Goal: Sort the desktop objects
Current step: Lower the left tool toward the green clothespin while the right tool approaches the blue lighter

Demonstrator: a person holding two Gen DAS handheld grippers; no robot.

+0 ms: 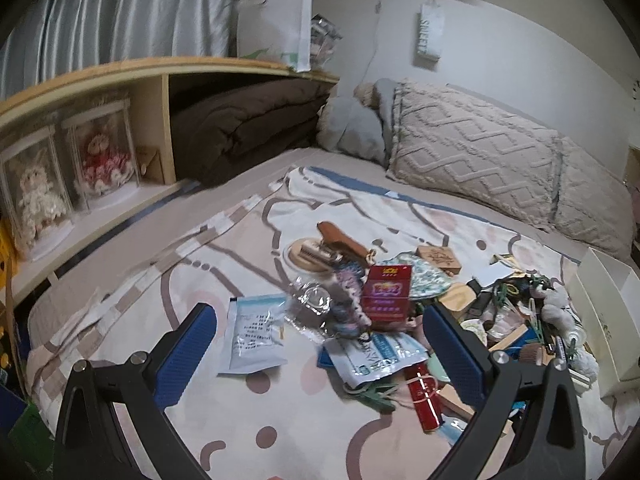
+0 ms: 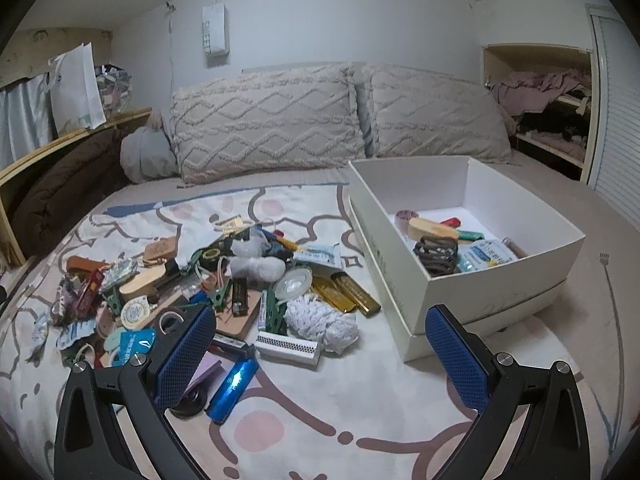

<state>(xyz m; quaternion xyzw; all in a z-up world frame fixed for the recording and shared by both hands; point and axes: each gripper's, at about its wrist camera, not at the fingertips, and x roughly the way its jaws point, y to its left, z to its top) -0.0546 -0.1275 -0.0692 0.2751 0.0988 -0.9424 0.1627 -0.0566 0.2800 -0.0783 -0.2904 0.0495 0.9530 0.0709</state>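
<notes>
Beyond right tool (image 2: 320, 344), clutter pile (image 2: 224, 280), box (image 2: 472, 292)

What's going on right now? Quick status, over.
Both grippers, left and right, jaws open, holding nothing. White box partly filled. Pile of small items still on blanket. Nothing blocking the way.

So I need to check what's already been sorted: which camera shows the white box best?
The right wrist view: the white box sits open with its whole inside and contents visible. The left wrist view catches only part of it at the right edge, with the inside hidden.
</notes>
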